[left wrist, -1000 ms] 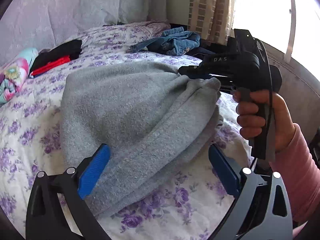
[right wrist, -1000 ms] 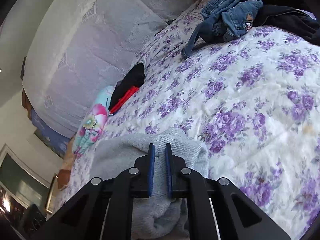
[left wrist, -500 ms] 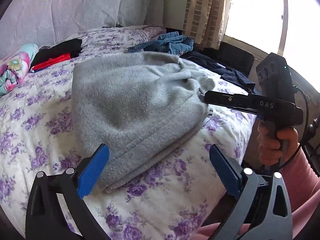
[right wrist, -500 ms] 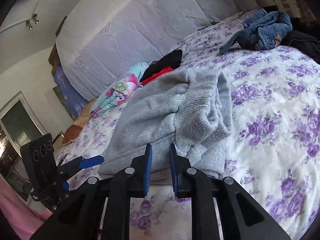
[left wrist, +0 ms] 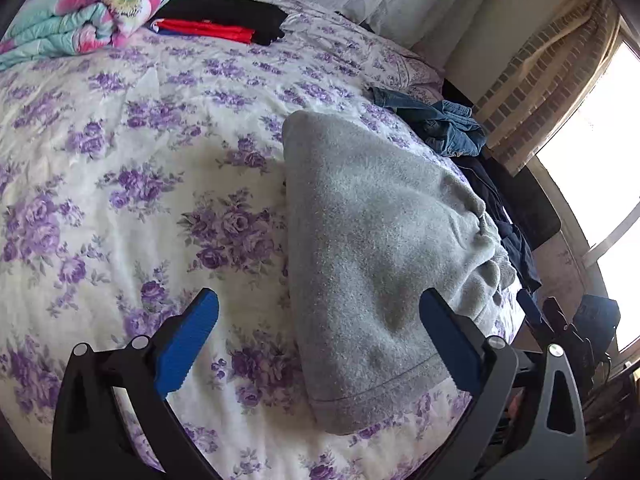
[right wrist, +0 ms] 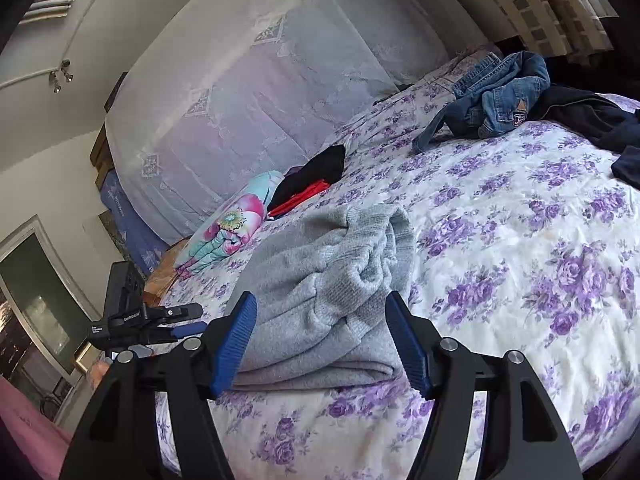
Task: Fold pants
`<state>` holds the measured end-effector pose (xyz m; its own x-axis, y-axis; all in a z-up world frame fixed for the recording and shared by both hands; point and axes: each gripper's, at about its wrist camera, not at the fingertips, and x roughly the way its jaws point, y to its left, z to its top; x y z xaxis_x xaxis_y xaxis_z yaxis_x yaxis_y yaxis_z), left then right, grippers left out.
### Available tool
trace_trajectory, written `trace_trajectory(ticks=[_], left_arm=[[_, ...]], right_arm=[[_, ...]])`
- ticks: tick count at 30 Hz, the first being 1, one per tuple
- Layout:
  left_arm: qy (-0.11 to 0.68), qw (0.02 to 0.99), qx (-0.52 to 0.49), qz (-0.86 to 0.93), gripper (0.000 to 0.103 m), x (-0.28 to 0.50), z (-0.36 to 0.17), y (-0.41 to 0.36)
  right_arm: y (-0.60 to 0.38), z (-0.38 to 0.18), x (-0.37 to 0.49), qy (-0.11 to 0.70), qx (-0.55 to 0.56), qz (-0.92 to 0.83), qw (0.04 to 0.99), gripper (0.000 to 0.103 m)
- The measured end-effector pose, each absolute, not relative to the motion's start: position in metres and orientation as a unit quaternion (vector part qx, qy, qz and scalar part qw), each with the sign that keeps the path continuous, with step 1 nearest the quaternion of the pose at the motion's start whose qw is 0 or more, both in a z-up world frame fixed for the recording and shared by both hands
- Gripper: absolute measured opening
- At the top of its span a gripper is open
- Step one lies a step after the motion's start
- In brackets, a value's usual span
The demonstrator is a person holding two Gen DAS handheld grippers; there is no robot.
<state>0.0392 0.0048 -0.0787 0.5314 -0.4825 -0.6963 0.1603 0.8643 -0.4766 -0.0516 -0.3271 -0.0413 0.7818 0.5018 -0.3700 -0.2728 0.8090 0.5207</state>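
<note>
The grey fleece pants [left wrist: 372, 248] lie folded in a thick stack on the bed with the purple flowered cover [left wrist: 132, 184], near its front edge. In the right wrist view the pants [right wrist: 332, 288] show a bunched ribbed end on top. My left gripper [left wrist: 316, 336] is open and empty, its right finger over the near end of the pants. My right gripper [right wrist: 320, 344] is open and empty, just in front of the folded stack. The left gripper [right wrist: 160, 320] also shows at the left of the right wrist view.
Blue jeans [right wrist: 492, 96] and dark clothes [right wrist: 592, 116] lie at the far right of the bed. A folded black and red pile [left wrist: 224, 24] and a flowered rolled blanket [left wrist: 80, 12] lie by the lace-covered headboard [right wrist: 260, 92]. A window [left wrist: 600, 152] is at the right.
My right gripper let go of the grey pants, pulled back and opened. My left gripper swung left and higher, staying open. The pants now lie at rest on the bed.
</note>
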Motion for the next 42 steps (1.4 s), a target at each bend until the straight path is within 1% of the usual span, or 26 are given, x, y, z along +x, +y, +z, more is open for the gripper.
trace_trajectory(ticks=[3, 8, 12, 18, 36, 42], left_arm=[[0.459, 0.852, -0.169, -0.188, 0.098, 0.042, -0.089, -0.006], [0.491, 0.825, -0.172, -0.221, 0.098, 0.037, -0.108, -0.020], [0.486, 0.828, -0.162, -0.229, 0.098, 0.032, -0.110, -0.023], [0.491, 0.815, -0.175, -0.254, 0.098, 0.037, -0.112, -0.023], [0.498, 0.818, -0.141, -0.249, 0.099, 0.052, -0.114, -0.046], [0.498, 0.819, -0.139, -0.251, 0.099, 0.054, -0.113, -0.048]], right_arm=[[-0.331, -0.037, -0.038, 0.268, 0.225, 0.202, 0.915, 0.073], [-0.348, -0.040, -0.002, 0.320, 0.250, 0.213, 0.888, 0.077], [-0.356, -0.056, 0.030, 0.372, 0.255, 0.221, 0.865, 0.078], [-0.362, -0.086, 0.071, 0.430, 0.312, 0.276, 0.801, 0.078], [-0.347, -0.102, 0.116, 0.454, 0.329, 0.346, 0.752, 0.080], [-0.331, -0.103, 0.128, 0.459, 0.309, 0.359, 0.752, 0.080]])
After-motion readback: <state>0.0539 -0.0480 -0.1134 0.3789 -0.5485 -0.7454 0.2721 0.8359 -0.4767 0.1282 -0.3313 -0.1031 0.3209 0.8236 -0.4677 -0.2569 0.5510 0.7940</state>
